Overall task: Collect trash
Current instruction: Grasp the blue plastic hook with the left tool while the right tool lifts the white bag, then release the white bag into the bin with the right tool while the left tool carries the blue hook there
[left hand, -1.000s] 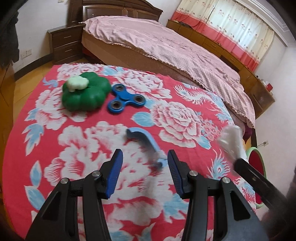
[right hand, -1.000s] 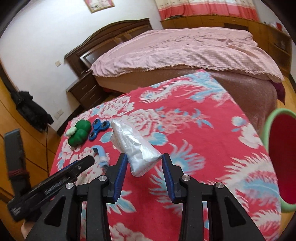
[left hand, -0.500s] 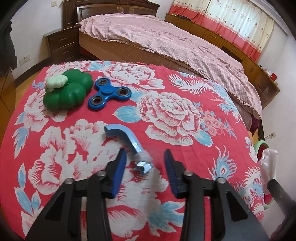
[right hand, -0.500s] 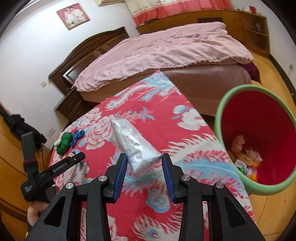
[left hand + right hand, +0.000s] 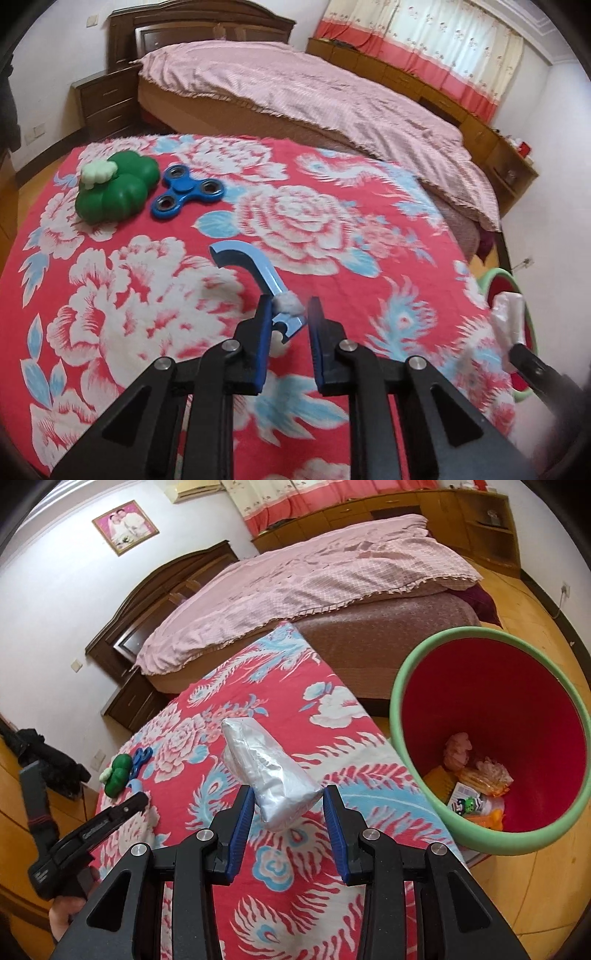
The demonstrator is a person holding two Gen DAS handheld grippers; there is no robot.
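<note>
A light blue hook-shaped piece (image 5: 255, 266) with a white tuft (image 5: 290, 304) on its near end lies on the red floral cloth (image 5: 129, 295). My left gripper (image 5: 286, 325) straddles that near end and its jaws are closing. The left pad touches the piece and a thin gap shows at the right pad. My right gripper (image 5: 289, 805) is shut on a silver foil packet (image 5: 266, 768), held above the table's right edge. Beside it stands the red bin with a green rim (image 5: 406, 686). The bin holds several wrappers. The packet (image 5: 511, 317) also shows at the right edge of the left wrist view.
A green clover-shaped toy (image 5: 110, 188) and a blue fidget spinner (image 5: 188, 195) sit at the table's far left. A bed with a pink cover (image 5: 332, 92) lies behind the table, a dark nightstand (image 5: 107, 99) to its left. Wooden floor surrounds the bin.
My left gripper moved forward over the hook's near end and its jaws narrowed around it. My right gripper carried the foil packet to the right, bringing the bin into close view.
</note>
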